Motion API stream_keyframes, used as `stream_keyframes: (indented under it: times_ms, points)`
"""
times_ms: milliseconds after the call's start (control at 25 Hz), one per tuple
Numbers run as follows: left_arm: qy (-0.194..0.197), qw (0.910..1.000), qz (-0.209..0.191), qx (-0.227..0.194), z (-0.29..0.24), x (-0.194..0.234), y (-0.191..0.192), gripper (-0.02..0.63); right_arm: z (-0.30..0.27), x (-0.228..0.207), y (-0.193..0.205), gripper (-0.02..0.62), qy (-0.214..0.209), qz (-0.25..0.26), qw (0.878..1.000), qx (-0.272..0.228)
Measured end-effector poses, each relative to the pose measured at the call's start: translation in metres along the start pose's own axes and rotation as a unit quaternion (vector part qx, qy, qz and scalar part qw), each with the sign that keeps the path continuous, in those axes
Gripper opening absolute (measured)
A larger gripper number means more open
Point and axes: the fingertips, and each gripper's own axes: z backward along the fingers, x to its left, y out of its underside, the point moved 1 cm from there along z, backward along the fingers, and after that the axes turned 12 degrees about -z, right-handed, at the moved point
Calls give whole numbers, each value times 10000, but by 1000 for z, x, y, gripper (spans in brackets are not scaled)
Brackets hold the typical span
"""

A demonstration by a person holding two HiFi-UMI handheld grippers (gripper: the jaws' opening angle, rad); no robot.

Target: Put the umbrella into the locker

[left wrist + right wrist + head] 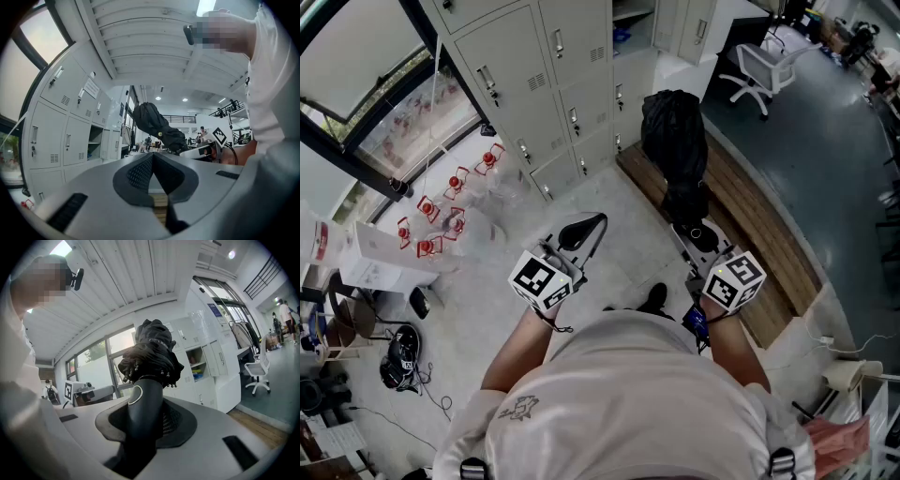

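Note:
A folded black umbrella [673,141] stands up from my right gripper [703,234], which is shut on its dark handle [143,413]. In the right gripper view its bundled canopy [152,352] rises just past the jaws. My left gripper [586,228] hangs beside it over the floor, its black pads [140,171] meeting at the tips with nothing between them. The grey lockers [534,84] stand ahead and to the left. One compartment with shelves [197,366] is open. From the left gripper view the umbrella [154,123] shows to the right.
A wooden bench [759,225] runs along the right, under the umbrella. A white office chair [759,66] stands further back. Large water bottles with red caps [441,216] sit on the floor at the left, by a window. A dark bag [398,356] lies nearer.

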Motion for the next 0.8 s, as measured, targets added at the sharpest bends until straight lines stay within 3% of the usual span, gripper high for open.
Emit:
stream_keyframes:
  times_ms: [520, 800]
  points:
    - [25, 10000, -32, 66, -1, -5, 5, 12, 2, -3, 2, 133, -64, 92, 9999, 41]
    - [-6, 9999, -30, 131, -31, 0, 8, 12, 1, -27, -11, 133, -108, 124, 9998, 124]
